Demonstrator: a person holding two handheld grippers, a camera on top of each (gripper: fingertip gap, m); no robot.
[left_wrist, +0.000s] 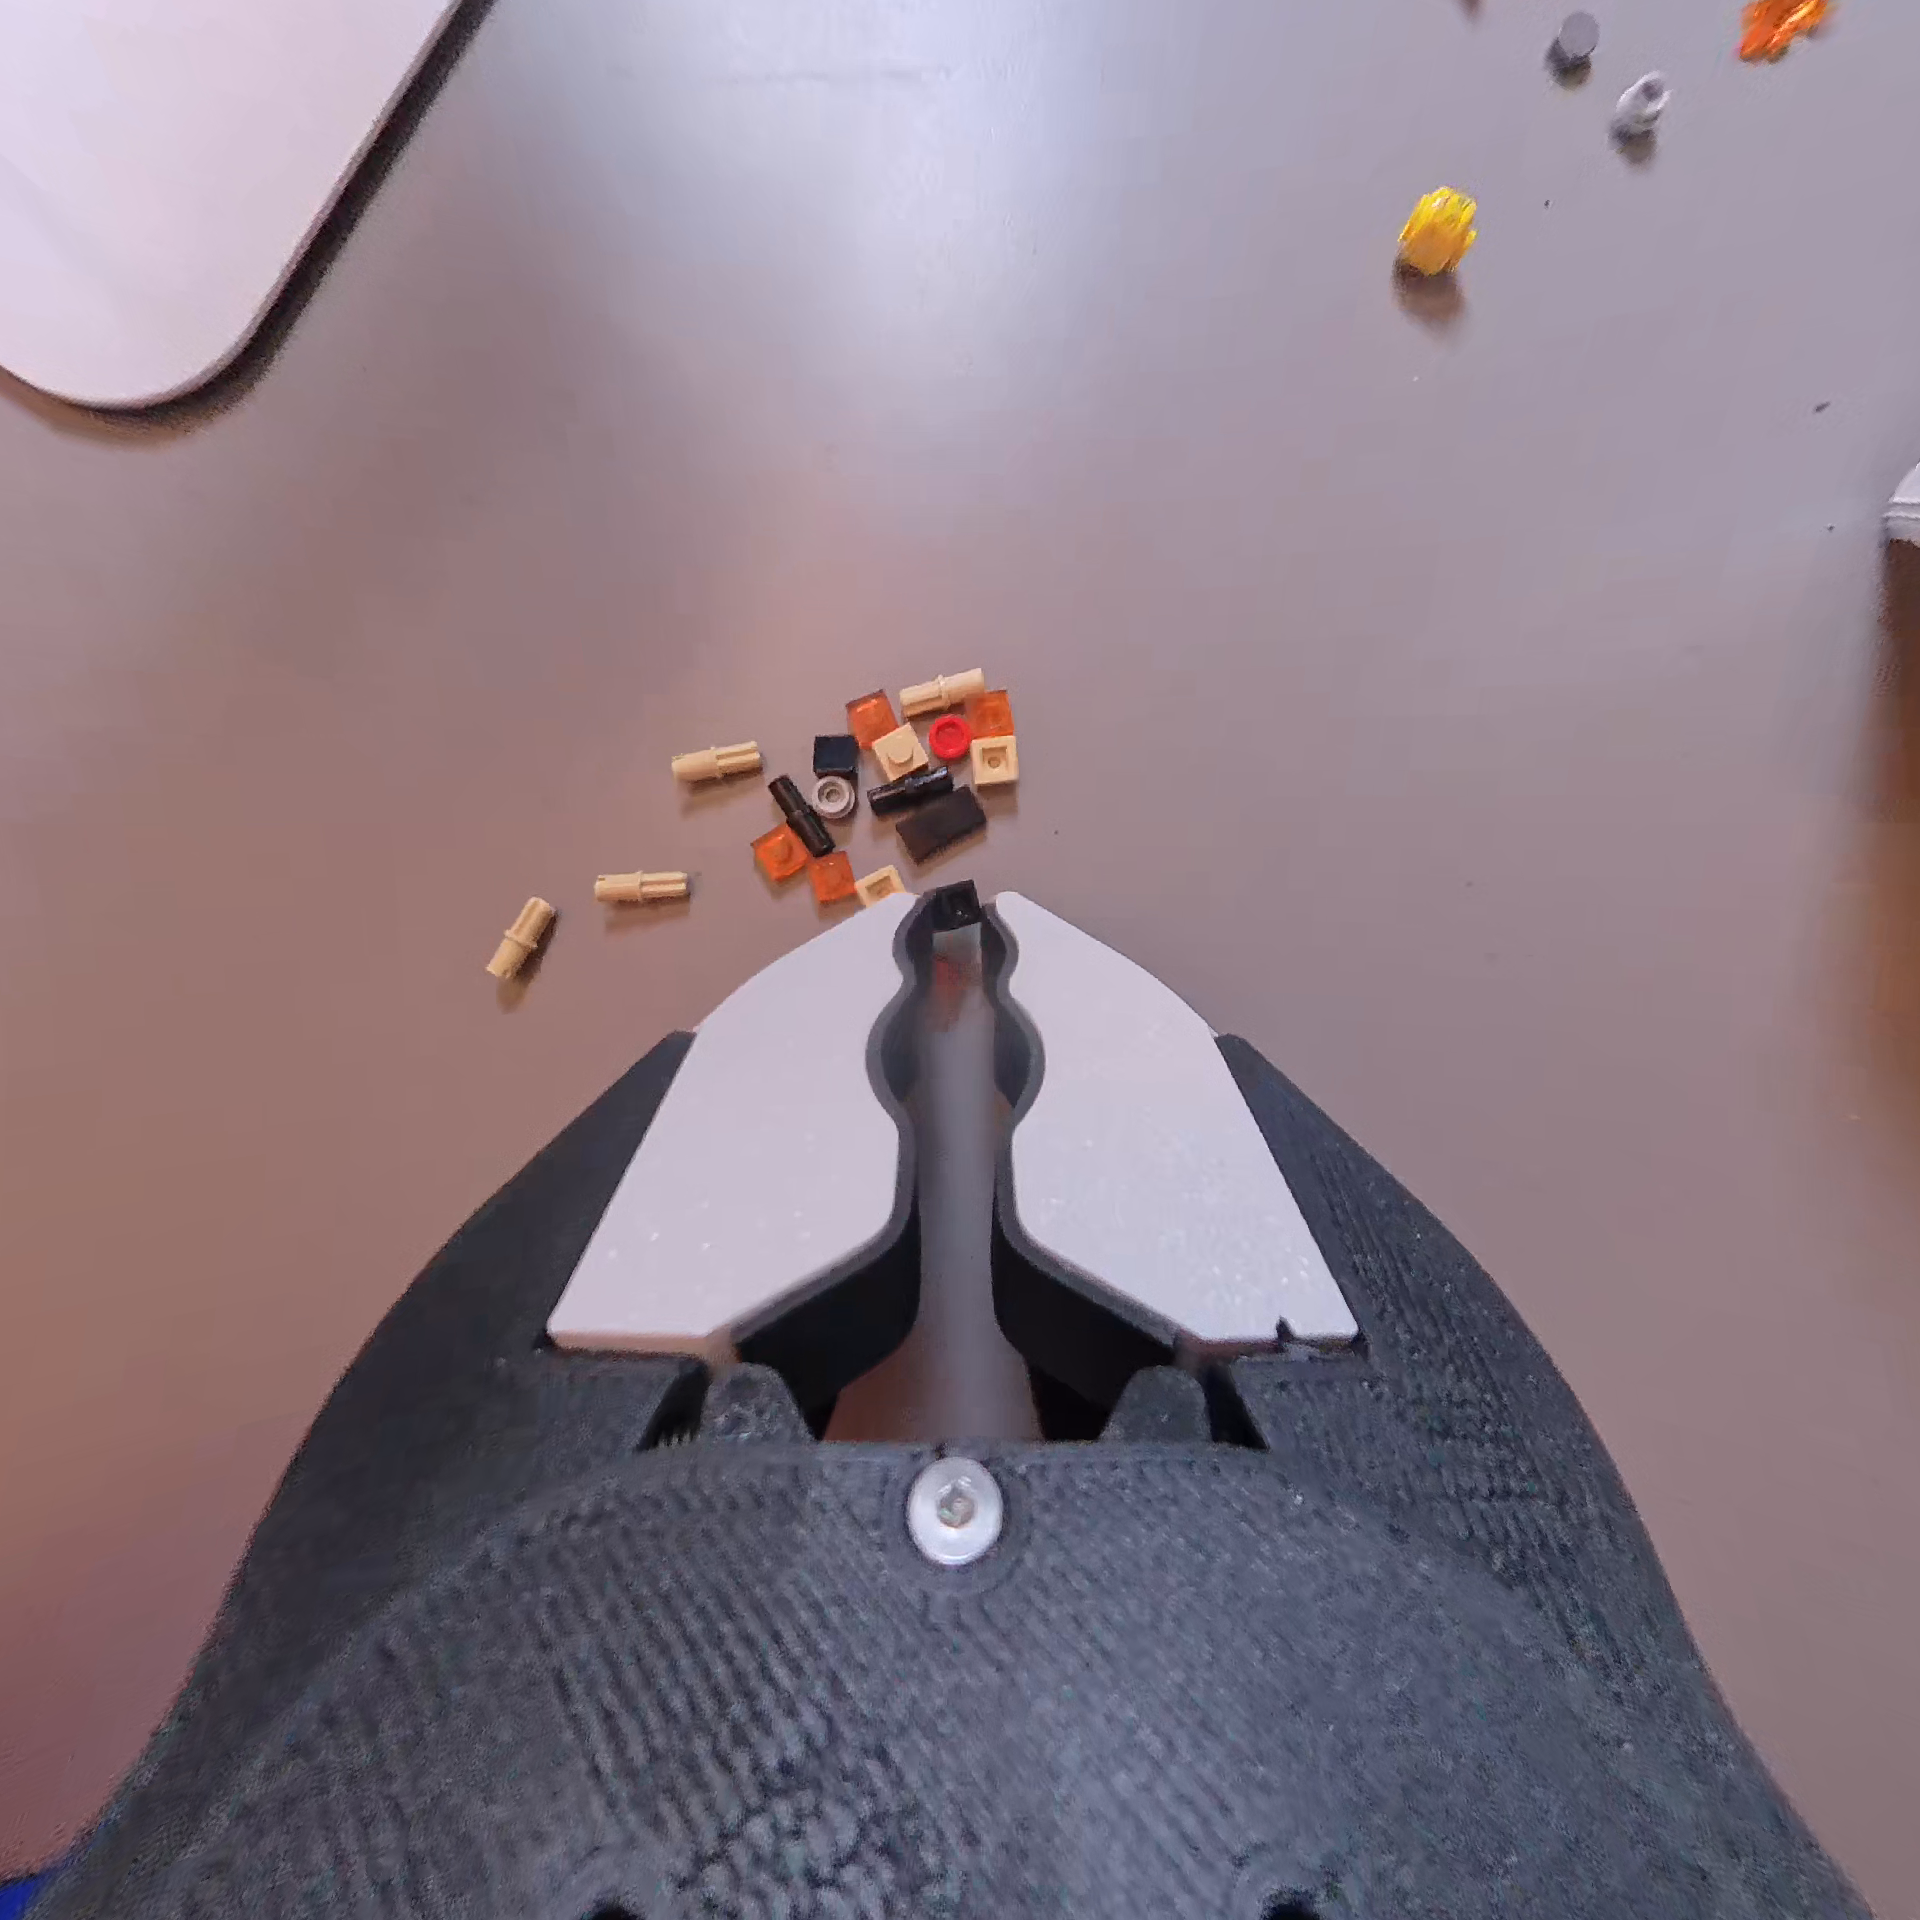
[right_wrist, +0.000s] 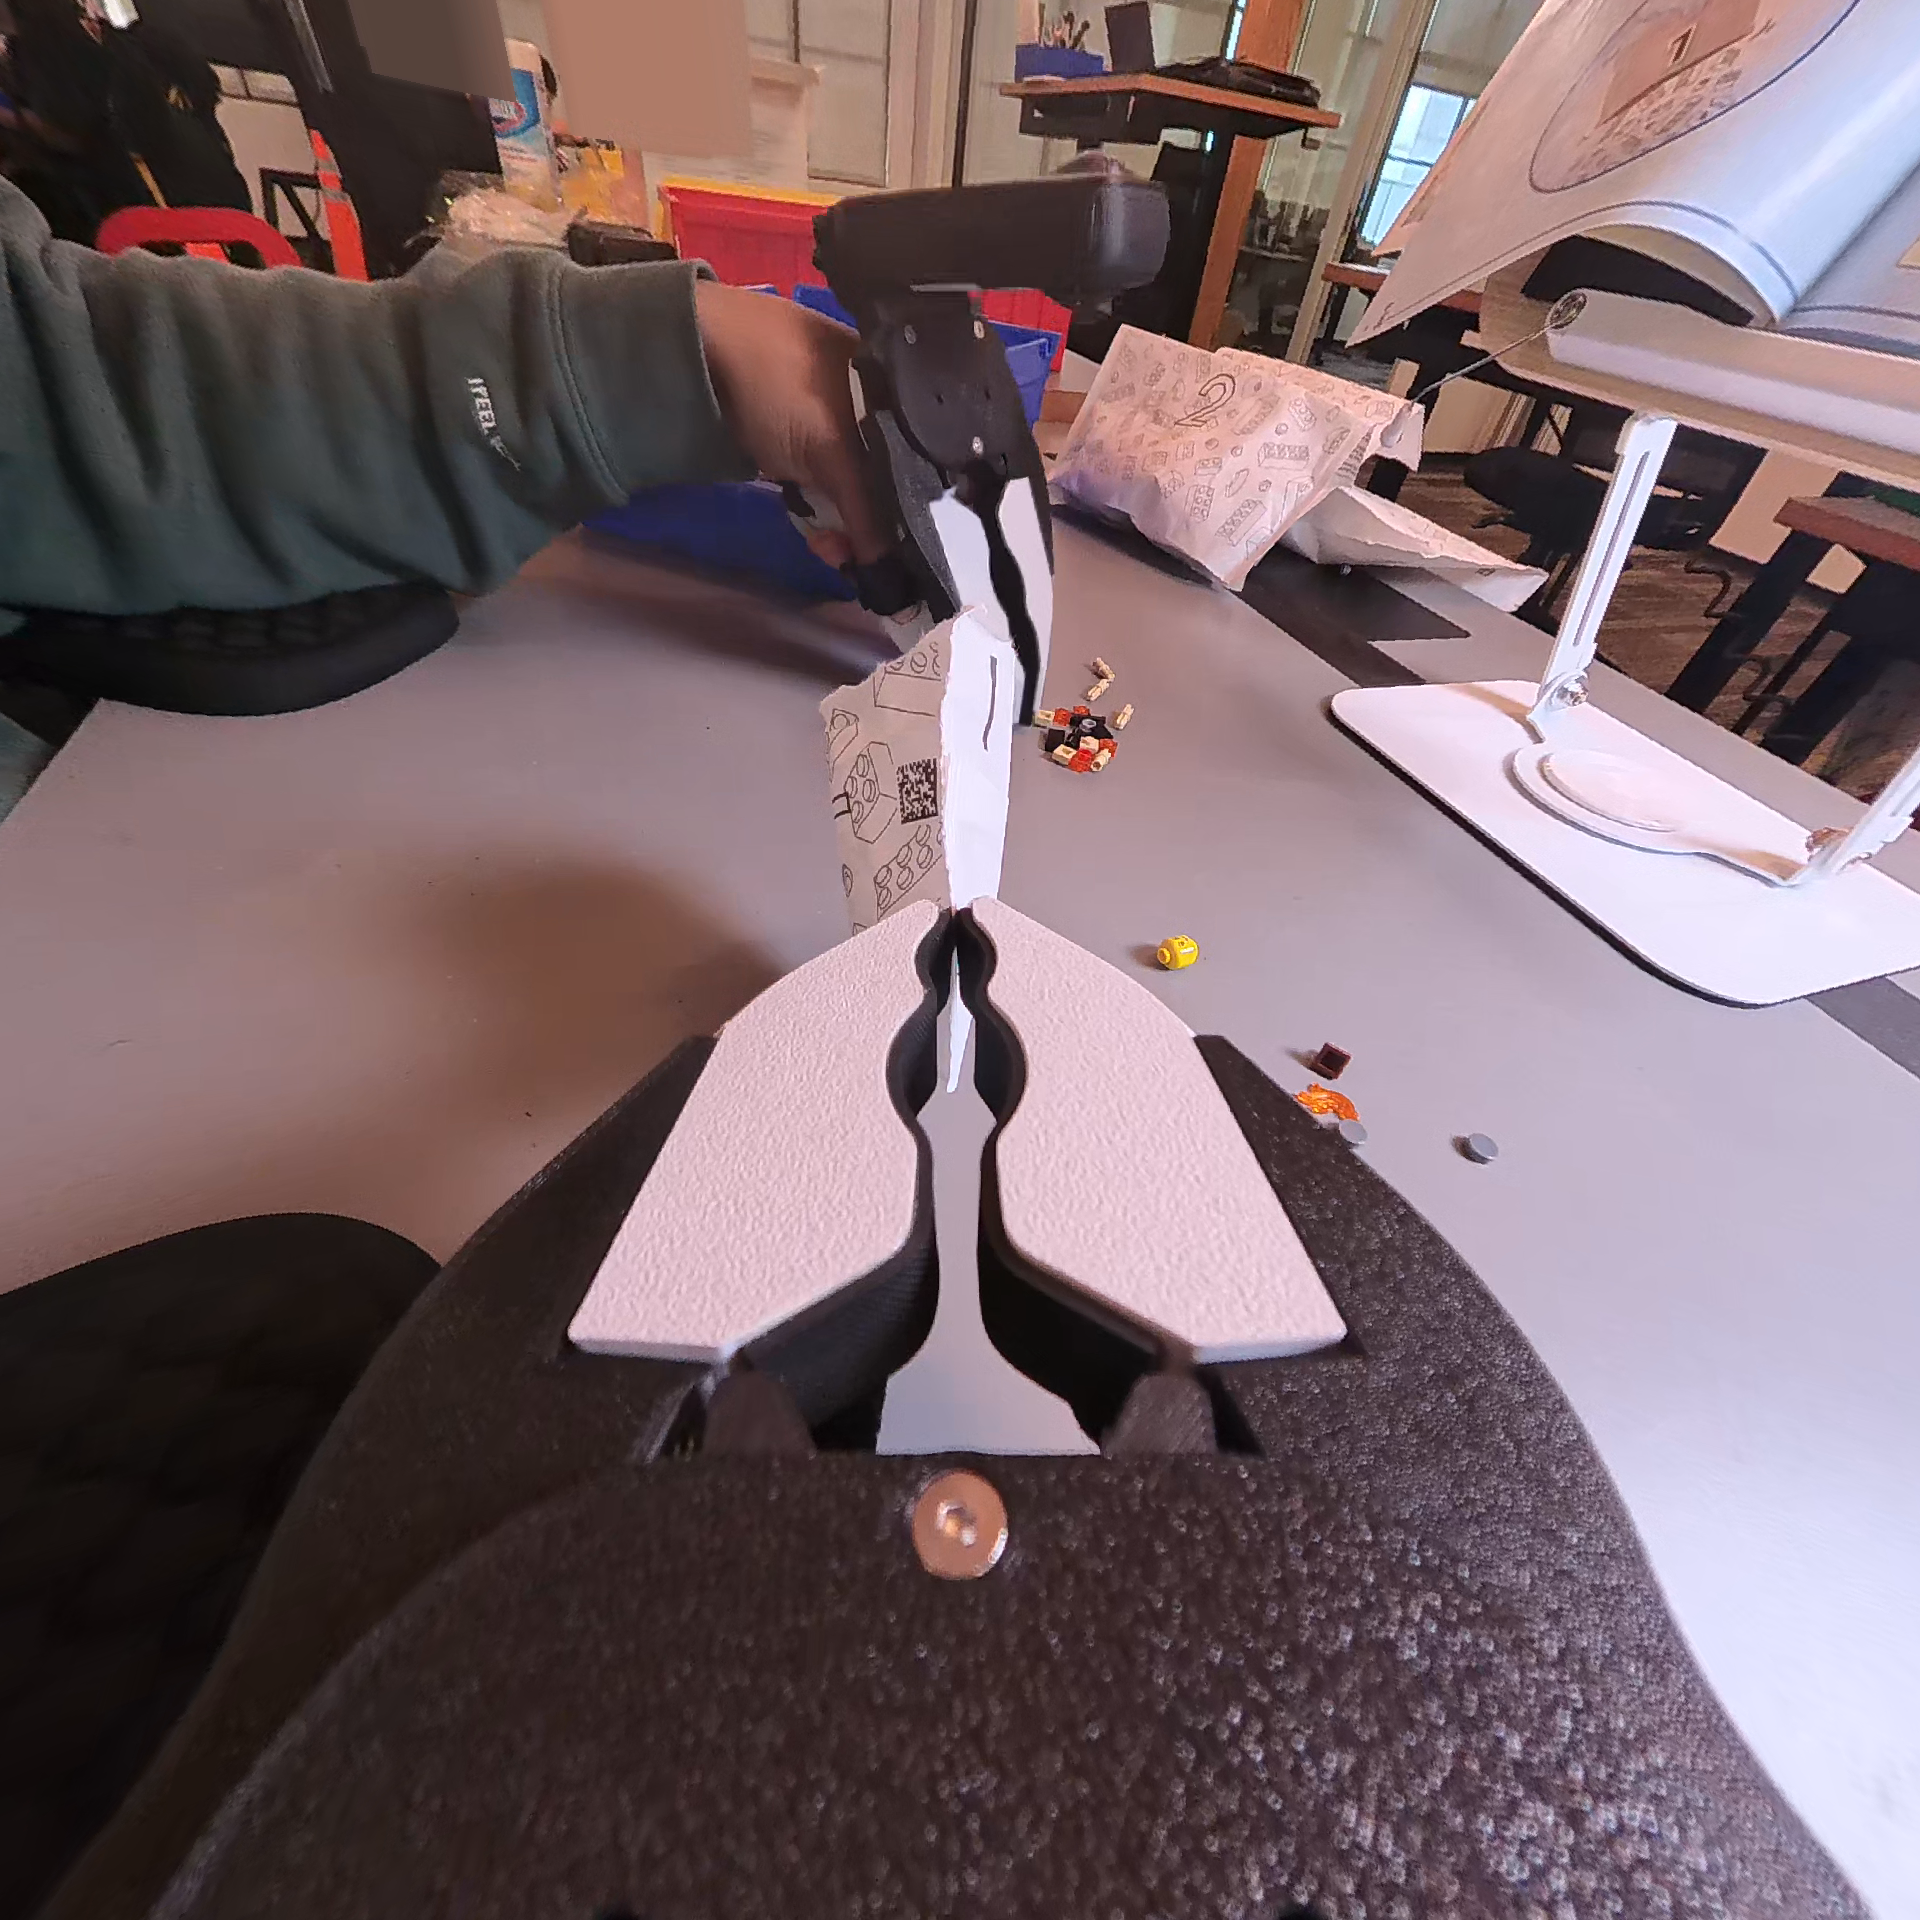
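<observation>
Left gripper (left_wrist: 957, 902) pinches small black brick (left_wrist: 956, 906) at fingertips, low over grey table (left_wrist: 1247, 623), beside pile of small bricks (left_wrist: 894, 774). Right gripper (right_wrist: 961, 916) clamped on torn printed paper bag (right_wrist: 914, 769), held upright above table.

printing shows on the far paper bag (right_wrist: 1216, 436), the sleeve (right_wrist: 488, 416), the held torn paper (right_wrist: 904, 779) and the open booklet (right_wrist: 1662, 114).

Grey tabletop (right_wrist: 416, 831), wooden desks (right_wrist: 1174, 99) behind, bright window (right_wrist: 1434, 125) beyond.
</observation>
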